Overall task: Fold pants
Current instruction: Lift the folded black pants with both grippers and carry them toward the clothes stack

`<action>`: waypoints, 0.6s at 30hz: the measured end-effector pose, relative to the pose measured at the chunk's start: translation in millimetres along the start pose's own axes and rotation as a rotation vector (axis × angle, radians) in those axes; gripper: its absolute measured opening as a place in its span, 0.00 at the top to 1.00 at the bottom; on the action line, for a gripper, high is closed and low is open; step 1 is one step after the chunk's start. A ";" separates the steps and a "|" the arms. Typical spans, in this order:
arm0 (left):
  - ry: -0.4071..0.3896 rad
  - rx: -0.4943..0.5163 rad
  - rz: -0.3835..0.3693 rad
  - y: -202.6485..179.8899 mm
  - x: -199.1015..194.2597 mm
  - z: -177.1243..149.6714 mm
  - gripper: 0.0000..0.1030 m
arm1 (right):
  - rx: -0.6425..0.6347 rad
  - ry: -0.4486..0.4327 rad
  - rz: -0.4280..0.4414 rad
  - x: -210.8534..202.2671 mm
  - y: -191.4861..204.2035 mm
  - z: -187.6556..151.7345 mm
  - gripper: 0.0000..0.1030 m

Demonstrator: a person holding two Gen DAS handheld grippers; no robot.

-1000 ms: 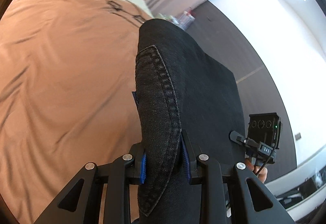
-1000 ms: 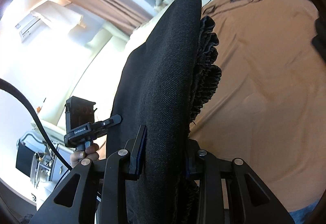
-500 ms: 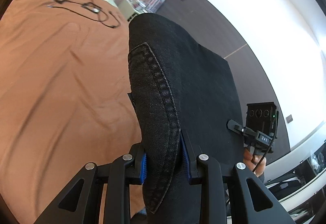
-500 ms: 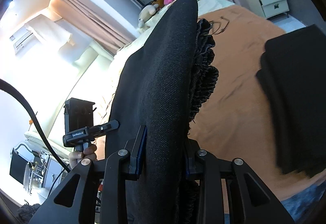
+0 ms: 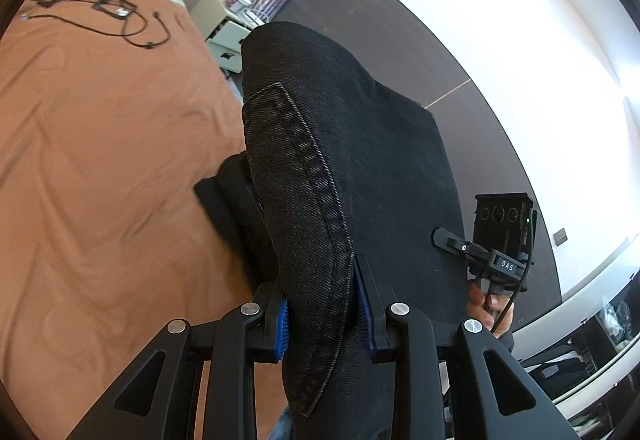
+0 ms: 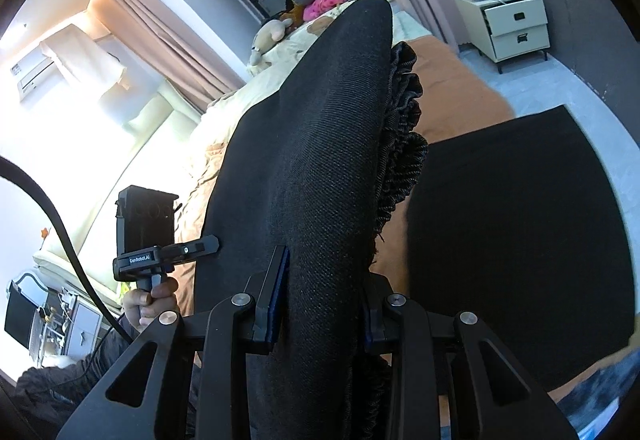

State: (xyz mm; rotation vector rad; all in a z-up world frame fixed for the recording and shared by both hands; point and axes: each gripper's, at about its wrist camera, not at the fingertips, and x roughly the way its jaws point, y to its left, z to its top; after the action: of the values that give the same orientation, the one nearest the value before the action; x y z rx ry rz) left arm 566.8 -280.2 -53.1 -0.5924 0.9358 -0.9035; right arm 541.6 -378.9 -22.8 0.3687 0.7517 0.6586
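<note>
Now both claws, left claw [image 5: 323, 314] and right claw [image 6: 323, 300], clamp the black pants [image 5: 352, 168] stretched between them (held aloft), with the folded dark stack [image 6: 520, 232] on the bed [image 5: 100, 144] lying below toward the right claw's side.

Coarse matt black denim pants [image 5: 360, 168], stitched seam; soft creased orange cloth bedspread [image 5: 100, 160]; matt black plastic gripper fingers [image 5: 276, 320]

Two fisheye cameras ride on handheld grippers, each looking forward and slightly down along its own black fingers. Both sit very close behind a raised fold of black denim pants [image 5: 344, 168], stretched between them, which fills each centre. Each view catches the opposite gripper, the rust-orange bedspread [image 5: 100, 144] and the cream bedside cabinet [image 6: 516, 24].
</note>
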 end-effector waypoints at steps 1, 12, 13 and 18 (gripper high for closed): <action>0.005 -0.001 -0.005 -0.3 4.4 -0.8 0.72 | -0.002 0.001 -0.004 -3.6 -4.7 1.6 0.73; 0.081 0.041 -0.047 -14.2 73.3 1.4 0.72 | 0.001 0.031 -0.055 -36.5 -32.6 27.3 0.73; 0.094 0.042 -0.051 -14.2 80.9 3.1 0.72 | 0.018 0.044 -0.064 -38.0 -35.3 28.9 0.73; 0.127 0.039 -0.071 -16.4 109.9 -0.8 0.72 | 0.054 0.072 -0.112 -47.8 -41.1 35.6 0.73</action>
State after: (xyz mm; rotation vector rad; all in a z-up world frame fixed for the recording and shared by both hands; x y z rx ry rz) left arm 591.4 -383.0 -87.5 -0.5424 1.0135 -1.0309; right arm 558.5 -444.0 3.9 0.3506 0.8543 0.5489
